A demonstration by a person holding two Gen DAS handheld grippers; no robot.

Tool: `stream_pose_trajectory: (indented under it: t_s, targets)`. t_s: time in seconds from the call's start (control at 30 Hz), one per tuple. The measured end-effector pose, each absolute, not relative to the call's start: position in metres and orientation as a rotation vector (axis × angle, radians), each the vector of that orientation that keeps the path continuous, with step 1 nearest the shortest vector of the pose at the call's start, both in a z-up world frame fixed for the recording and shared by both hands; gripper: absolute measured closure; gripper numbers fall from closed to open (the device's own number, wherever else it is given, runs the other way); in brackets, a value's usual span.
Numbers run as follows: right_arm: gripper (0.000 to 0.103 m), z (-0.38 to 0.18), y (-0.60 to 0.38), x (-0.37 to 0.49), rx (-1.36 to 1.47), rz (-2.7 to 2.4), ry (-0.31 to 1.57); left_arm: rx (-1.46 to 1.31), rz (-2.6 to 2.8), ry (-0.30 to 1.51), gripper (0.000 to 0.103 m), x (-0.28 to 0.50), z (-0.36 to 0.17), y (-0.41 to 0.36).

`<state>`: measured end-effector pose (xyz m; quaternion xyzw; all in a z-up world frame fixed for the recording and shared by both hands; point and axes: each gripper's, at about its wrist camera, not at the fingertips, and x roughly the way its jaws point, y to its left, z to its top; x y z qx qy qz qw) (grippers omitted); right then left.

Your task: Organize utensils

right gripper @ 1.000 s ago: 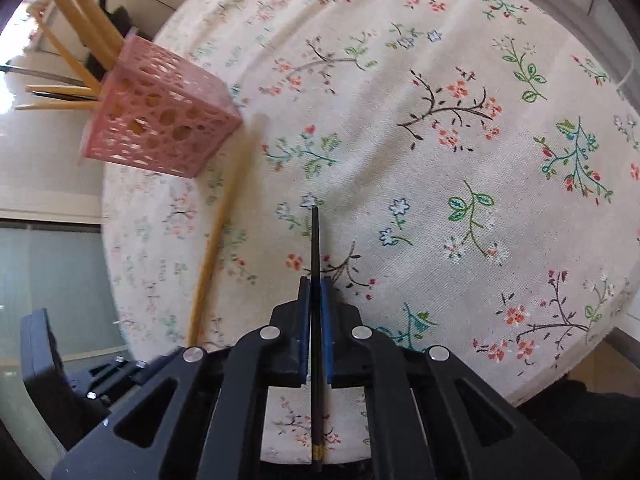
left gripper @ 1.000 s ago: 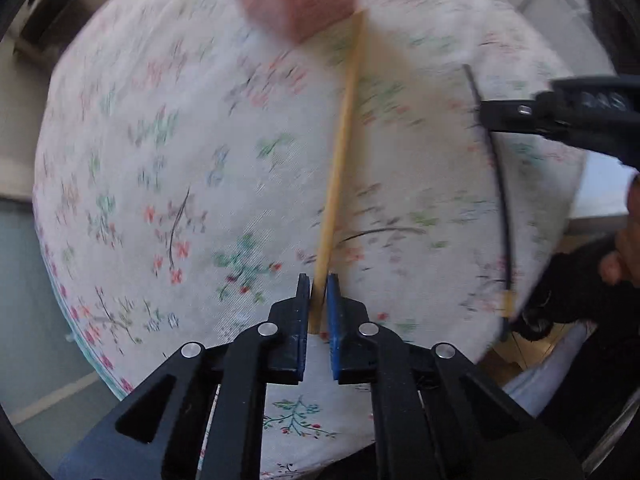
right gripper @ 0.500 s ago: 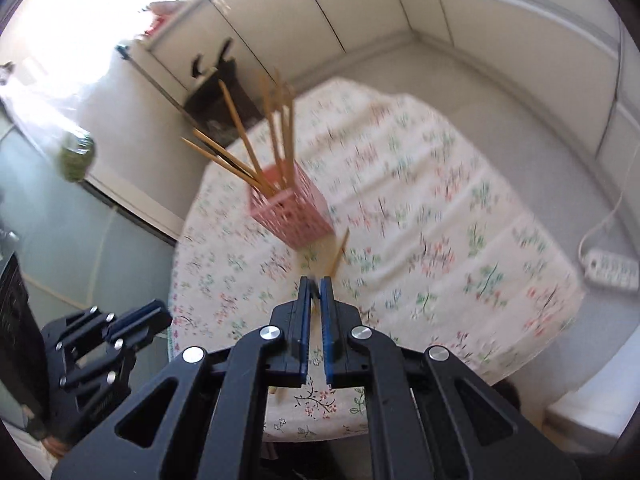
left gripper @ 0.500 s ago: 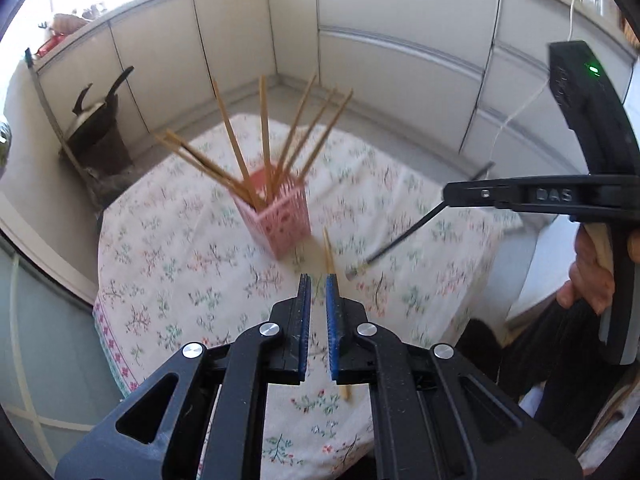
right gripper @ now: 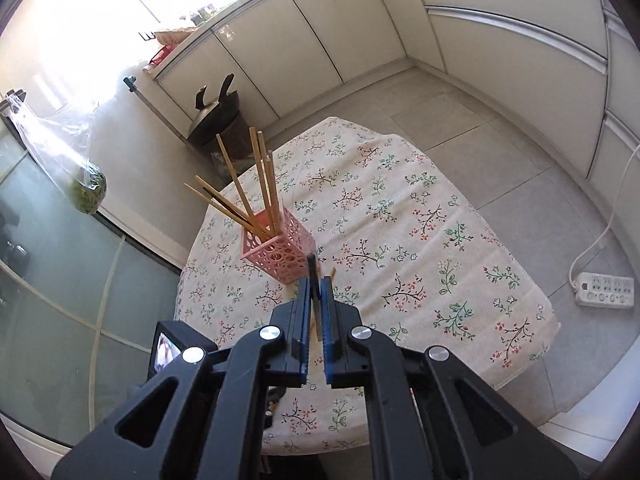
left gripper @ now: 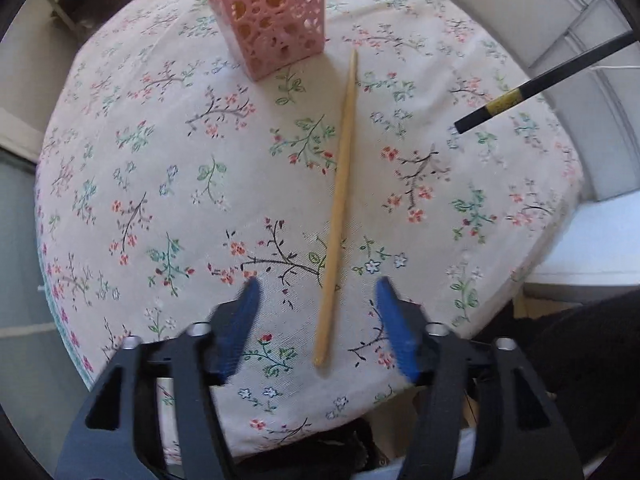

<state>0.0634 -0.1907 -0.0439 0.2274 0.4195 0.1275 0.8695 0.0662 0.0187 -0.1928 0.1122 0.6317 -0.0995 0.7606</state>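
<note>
Left gripper: where the view starts nearest, the left gripper (left gripper: 316, 300) is seen pointing steeply down at the bench, fingers (left gripper: 240, 320) spread apart and just opened; nothing is pressed by them.
Wooden chopstick: a pale wooden chopstick (left gripper: 338, 208) is laid flat on the floral cloth (left gripper: 160, 160), its thick end between the spread fingers but untouched, its thin tip aimed at the holder. It is judged to have been let go here, short of the holder.
Right gripper: the right gripper (right gripper: 315, 292) is held well above the bench, fingers closed tight on a black chopstick (left gripper: 540, 84); a yellow band is seen near its free end in the left view. It is judged to be raised so the stick can be tipped down into the holder.
Holder: a pink perforated holder (right gripper: 278, 250) is stood upright on the bench, several wooden chopsticks (right gripper: 240, 196) fanned out of its top.
Bench: a cloth-covered bench (right gripper: 500, 320); only the one loose stick is seen lying on it.
Far: white cabinets (right gripper: 320, 40), a dark bin (right gripper: 218, 120) and a power strip (right gripper: 604, 290) on the floor.
</note>
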Motion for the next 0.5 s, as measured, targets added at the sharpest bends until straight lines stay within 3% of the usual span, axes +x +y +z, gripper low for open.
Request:
stream_pose_trajectory:
  t_s: [0.1,0.17,0.3,0.5]
  targets:
    - [0.098,-0.052,-0.195,0.066,0.51,0.291,0.905,0.242,-0.161,1.386,0.049,0.062,-0.215,0.02]
    - [0.098,-0.052,-0.195,0.066,0.514,0.302,0.908,0.216,-0.192,1.377,0.095,0.062,-0.21,0.019]
    - [0.098,-0.045,-0.197,0.061,0.516,0.309,0.886,0.193,-0.226,1.371,0.096,0.063,-0.205,0.021]
    - [0.098,-0.03,-0.205,0.049,0.519,0.314,0.848,0.171,-0.29,1.176,0.097,0.043,-0.129,0.03]
